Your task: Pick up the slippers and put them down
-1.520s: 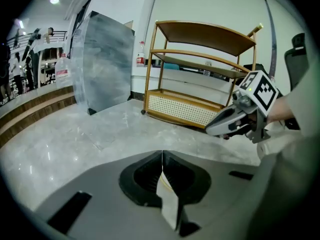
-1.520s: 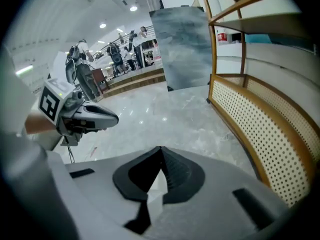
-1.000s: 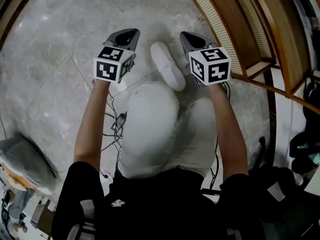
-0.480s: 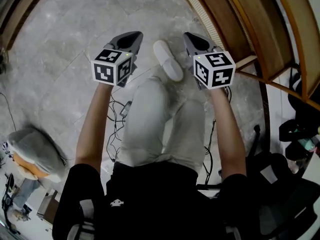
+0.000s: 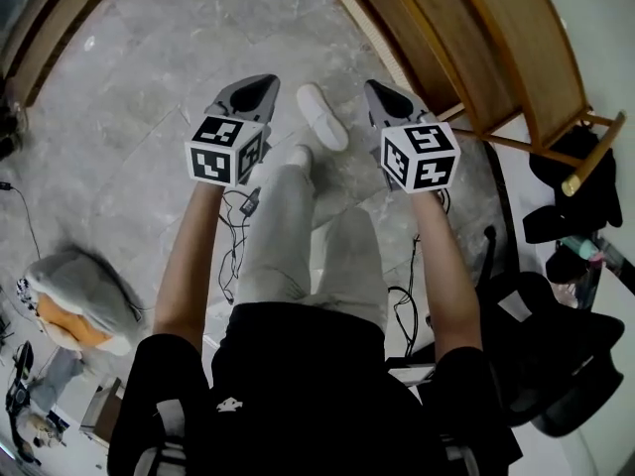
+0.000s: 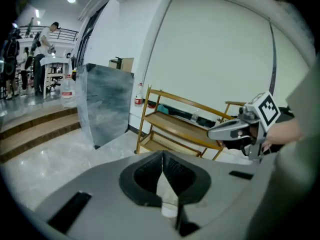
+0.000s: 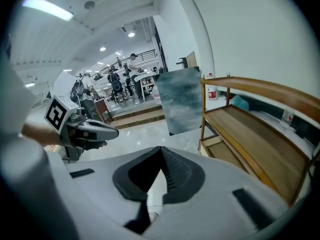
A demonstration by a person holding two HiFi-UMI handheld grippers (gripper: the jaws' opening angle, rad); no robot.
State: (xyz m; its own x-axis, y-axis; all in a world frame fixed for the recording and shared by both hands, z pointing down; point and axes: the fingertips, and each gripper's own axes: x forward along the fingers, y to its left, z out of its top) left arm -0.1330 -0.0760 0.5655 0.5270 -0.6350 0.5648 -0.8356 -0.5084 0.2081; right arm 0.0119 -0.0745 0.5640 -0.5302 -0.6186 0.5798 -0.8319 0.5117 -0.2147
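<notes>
— Left gripper (image 5: 250,92)?
— Jaws together, nothing held.
— Between the two?
— One white slipper (image 5: 322,117), on the floor (image 5: 149,87) below both grippers, touched by neither.
— Right gripper (image 5: 387,97)?
— Jaws closed, empty; wooden rack (image 5: 476,58) to its right.

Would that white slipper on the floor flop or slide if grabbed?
The white slipper looks soft and padded, so it would probably droop when pinched at one edge. That puffy look also suggests it is light for its size. On the glossy stone floor, a push would likely slide it.
</notes>
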